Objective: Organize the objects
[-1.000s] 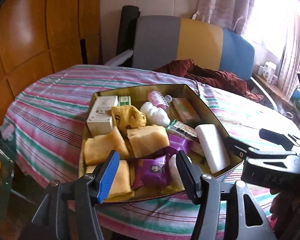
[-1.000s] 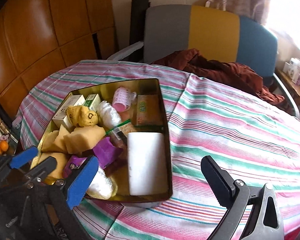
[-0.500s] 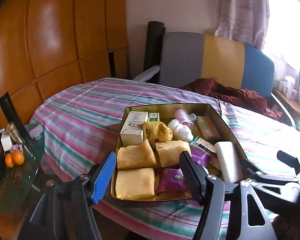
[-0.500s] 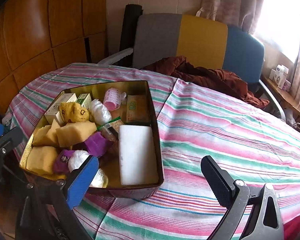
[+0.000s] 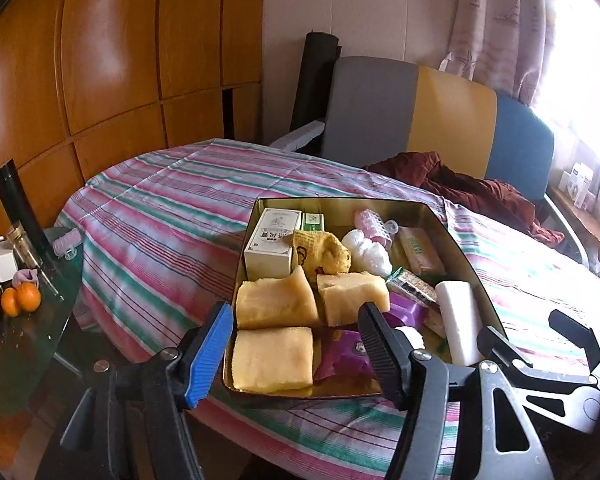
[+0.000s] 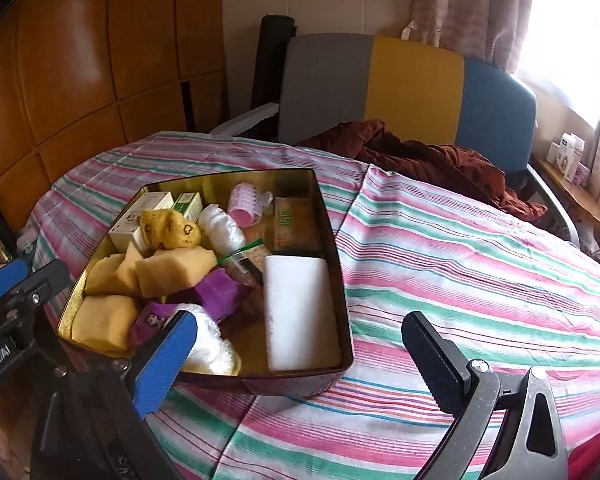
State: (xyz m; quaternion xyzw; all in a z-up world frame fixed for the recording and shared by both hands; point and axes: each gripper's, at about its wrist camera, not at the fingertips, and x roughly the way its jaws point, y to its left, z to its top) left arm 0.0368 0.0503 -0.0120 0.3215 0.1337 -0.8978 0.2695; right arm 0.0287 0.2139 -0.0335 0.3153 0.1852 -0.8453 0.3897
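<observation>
Oranges sit on a glass side table far left. Left gripper hovers at the near edge of the tin, jaws spread, holding nothing. Tin is gold, on the striped tablecloth, packed: yellow sponges near-left, white box at back, pink roller, white block along the right wall. Right gripper at the tin's near-right corner, jaws wide apart, empty.
</observation>
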